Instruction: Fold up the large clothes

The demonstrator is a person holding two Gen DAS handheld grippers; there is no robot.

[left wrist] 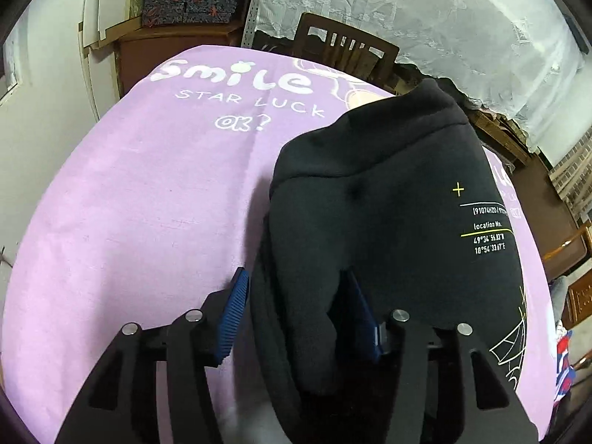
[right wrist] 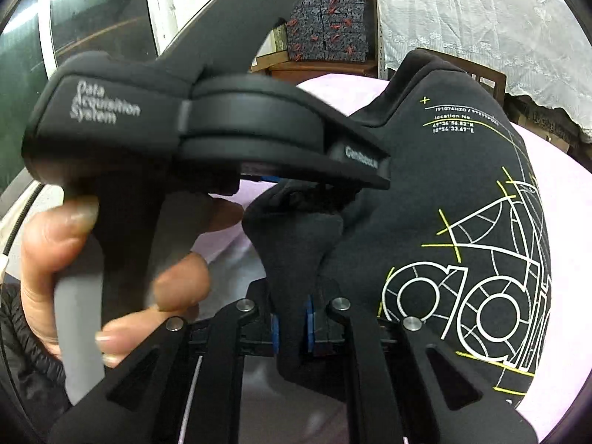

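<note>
Right tongs [right wrist: 292,327] pinching narrow on a black sweatshirt [right wrist: 425,192] fold | left tongs [left wrist: 296,310] standing wide around its cloth, not clamping | garment lying on the purple-covered bench [left wrist: 129,203] | seeming soft, thick, floppy; best gripped at hems.

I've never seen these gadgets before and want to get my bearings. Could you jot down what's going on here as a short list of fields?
Garment: black sweatshirt with white and yellow print
Surface: purple cloth printed "Smile Star Luck OK?"
Left claw: open wide, a fold of the sweatshirt between its blue pads
Right claw: pinched shut on a fold of the sweatshirt
Person's hand: gripping the left tool's handle, seen from the right camera
Background: wooden chair, lace curtain
Fold state: sweatshirt bunched and lifted, not lying flat
</note>
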